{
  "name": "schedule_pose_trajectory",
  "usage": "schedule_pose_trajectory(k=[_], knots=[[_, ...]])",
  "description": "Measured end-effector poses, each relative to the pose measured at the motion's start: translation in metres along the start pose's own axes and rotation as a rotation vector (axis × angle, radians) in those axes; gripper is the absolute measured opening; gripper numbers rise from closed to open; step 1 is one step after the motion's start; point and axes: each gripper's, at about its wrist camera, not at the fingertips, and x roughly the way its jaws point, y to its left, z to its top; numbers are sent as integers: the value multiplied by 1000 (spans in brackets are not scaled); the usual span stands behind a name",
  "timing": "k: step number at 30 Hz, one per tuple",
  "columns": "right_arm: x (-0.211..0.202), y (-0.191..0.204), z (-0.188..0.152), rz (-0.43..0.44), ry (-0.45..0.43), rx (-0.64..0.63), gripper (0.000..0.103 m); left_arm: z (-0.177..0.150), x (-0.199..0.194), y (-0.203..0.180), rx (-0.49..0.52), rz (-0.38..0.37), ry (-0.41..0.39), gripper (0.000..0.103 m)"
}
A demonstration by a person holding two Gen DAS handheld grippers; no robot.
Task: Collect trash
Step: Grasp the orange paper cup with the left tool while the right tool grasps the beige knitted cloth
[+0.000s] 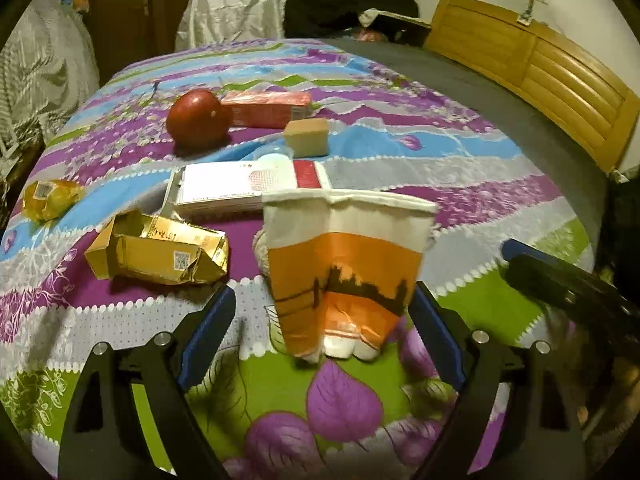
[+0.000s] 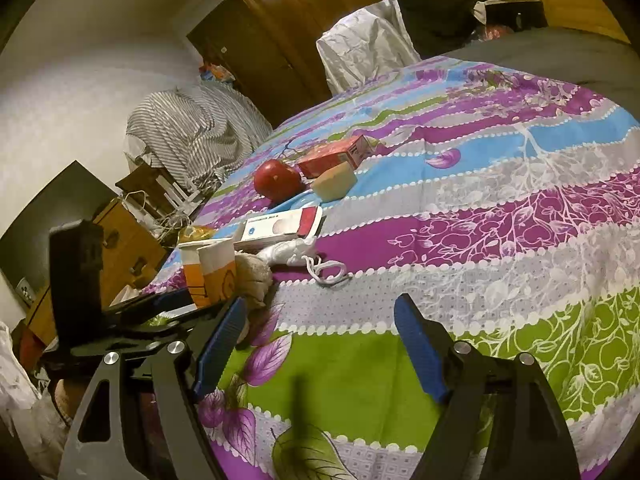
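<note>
left gripper [image 1: 322, 320]: spread, straddling crushed paper cup [image 1: 344, 264], pads not pressing
right gripper [image 2: 320, 344]: spread, empty
tip: closing squarely mid-cup; gold carton [image 1: 160, 256] waiting at 10 o'clock

A home bedroom, a bed [image 1: 460, 184] spread with a purple, blue and green floral sheet, a slatted wooden headboard [image 1: 536, 68] along its right edge, dark wooden wardrobe doors [image 2: 288, 20] behind, striped bedding [image 2: 192, 128] heaped beside its far left corner
</note>
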Motion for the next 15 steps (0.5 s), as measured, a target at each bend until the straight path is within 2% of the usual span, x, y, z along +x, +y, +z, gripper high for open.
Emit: schedule_pose_trajectory(k=[2, 3, 9, 15], knots=[[1, 3, 0, -2, 2, -13, 77, -2, 5, 8, -46, -44, 37, 49], [2, 5, 0, -1, 6, -24, 77, -3, 4, 13, -65, -42, 39, 46], [18, 25, -1, 13, 54, -103, 77, -14, -19, 40, -122, -39, 12, 45], [44, 48, 1, 27, 112, -192, 77, -27, -29, 81, -207, -14, 46, 45]])
